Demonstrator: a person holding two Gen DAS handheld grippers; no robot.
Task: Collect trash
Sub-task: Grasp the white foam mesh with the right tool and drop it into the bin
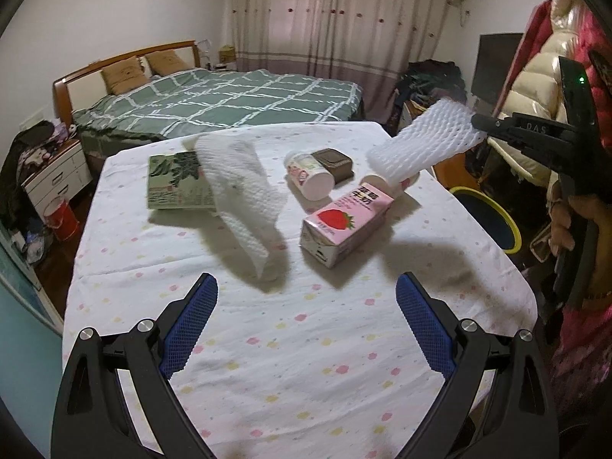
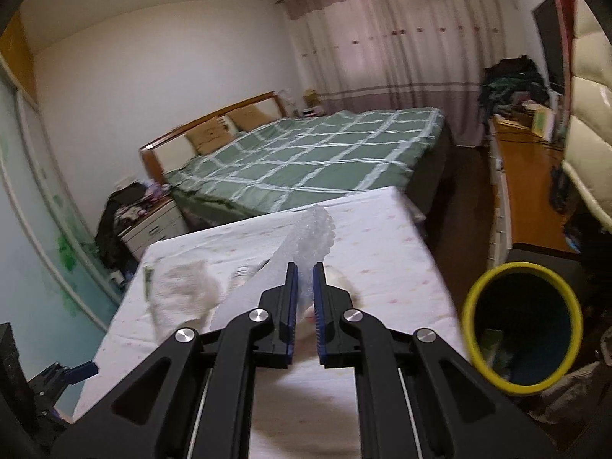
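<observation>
My right gripper [image 2: 305, 269] is shut on a white foam net sleeve [image 2: 306, 237], which hangs lifted above the table; the left wrist view shows the foam net sleeve [image 1: 424, 141] pinched at its right end by the right gripper [image 1: 480, 124]. My left gripper [image 1: 306, 287] stands open over the near part of the table [image 1: 267, 344], nothing between its fingers. On the cloth lie a pink strawberry milk carton [image 1: 344, 222], a crumpled paper towel [image 1: 244, 191], a tipped white cup [image 1: 310, 176] and a brown box [image 1: 334, 164].
A yellow-rimmed dark trash bin [image 2: 522, 329] stands on the floor right of the table; the bin [image 1: 489, 214] also shows past the table's right edge. A green booklet [image 1: 176, 181] lies at the table's left. A bed [image 1: 229, 99] lies beyond the table. A person's hand [image 1: 566, 222] holds the right gripper.
</observation>
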